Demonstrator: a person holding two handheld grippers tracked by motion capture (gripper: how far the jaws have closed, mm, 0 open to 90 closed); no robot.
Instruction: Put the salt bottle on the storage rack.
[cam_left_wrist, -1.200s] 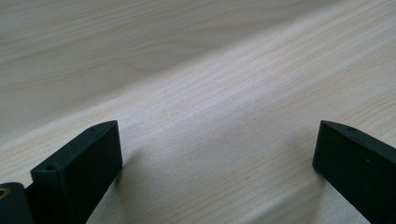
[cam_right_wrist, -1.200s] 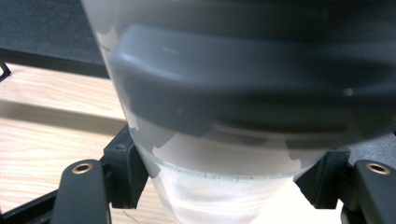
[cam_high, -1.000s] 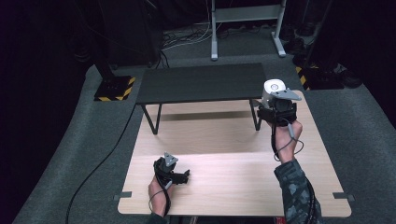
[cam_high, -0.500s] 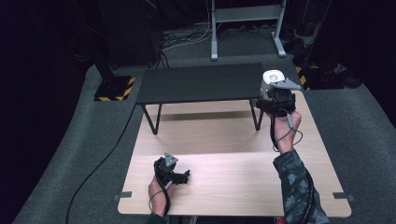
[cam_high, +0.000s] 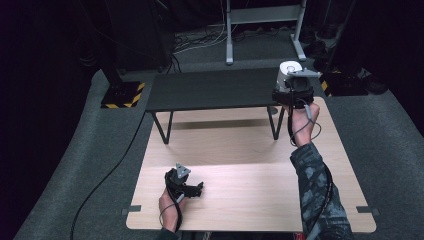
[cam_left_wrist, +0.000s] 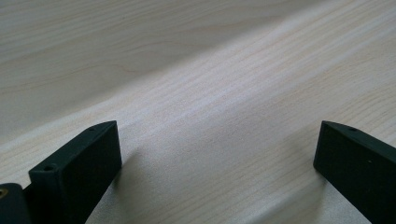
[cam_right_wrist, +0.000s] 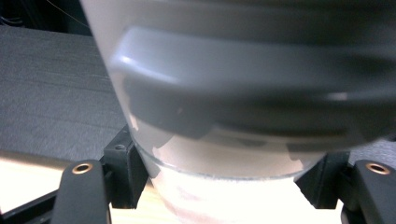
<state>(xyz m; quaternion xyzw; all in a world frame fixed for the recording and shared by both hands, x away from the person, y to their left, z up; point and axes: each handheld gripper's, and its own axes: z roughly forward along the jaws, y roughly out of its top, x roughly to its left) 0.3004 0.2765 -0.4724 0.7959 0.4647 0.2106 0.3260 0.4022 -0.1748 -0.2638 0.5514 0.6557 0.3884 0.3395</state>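
A white cup-like container (cam_high: 289, 69) with a grey band (cam_right_wrist: 252, 88) is held at the far right, at the right end of the black low shelf (cam_high: 210, 90). My right gripper (cam_high: 292, 92) is shut on its lower part, one jaw on each side of the container (cam_right_wrist: 219, 186) in the right gripper view. Whether it touches the shelf I cannot tell. My left gripper (cam_high: 192, 189) rests near the front left of the wooden table (cam_high: 240, 150). Its jaws stand wide apart over bare wood, so the left gripper (cam_left_wrist: 217, 154) is open and holds nothing.
The black shelf stands on thin legs across the table's far edge. Grey carpet surrounds the table, with a black cable (cam_high: 115, 165) on the left. A yellow-and-black striped base (cam_high: 120, 95) sits at the back left, and a grey metal stand (cam_high: 230, 30) lies beyond.
My right gripper has carried the white container farther away and a little higher, to the right end of the black shelf. The left gripper has stayed where it was.
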